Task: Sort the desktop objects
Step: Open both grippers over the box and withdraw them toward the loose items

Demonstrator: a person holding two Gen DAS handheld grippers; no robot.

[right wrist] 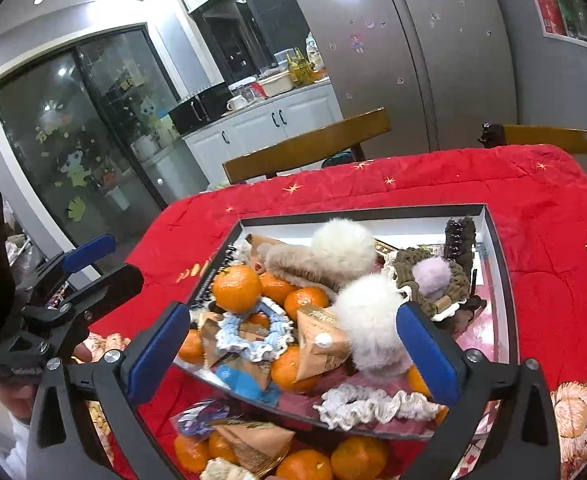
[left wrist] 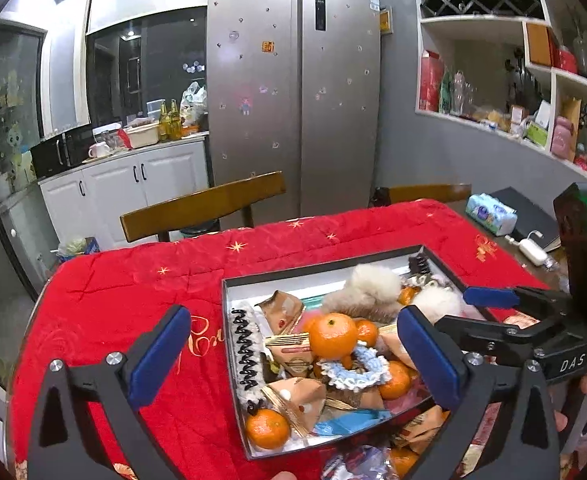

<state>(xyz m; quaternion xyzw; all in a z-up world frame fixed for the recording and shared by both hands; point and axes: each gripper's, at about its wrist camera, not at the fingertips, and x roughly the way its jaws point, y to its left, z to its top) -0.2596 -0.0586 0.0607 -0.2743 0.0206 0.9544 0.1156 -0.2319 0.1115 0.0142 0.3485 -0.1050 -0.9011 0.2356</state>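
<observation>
surface: red quilted cloth (left wrist: 133, 292) | room: kitchen, steel fridge (left wrist: 293, 92) | both claws apart, empty

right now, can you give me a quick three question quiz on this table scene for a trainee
1. True or false: the left claw is clamped on a tangerine.
2. What lies around the blue crochet ring in the box? A) tangerines and snack packets B) spoons C) books
3. Fill in: the cloth under the box is ____.

Key:
1. False: both the left claw and the right claw stand open, holding nothing.
2. A: tangerines and snack packets.
3. Red.
</observation>
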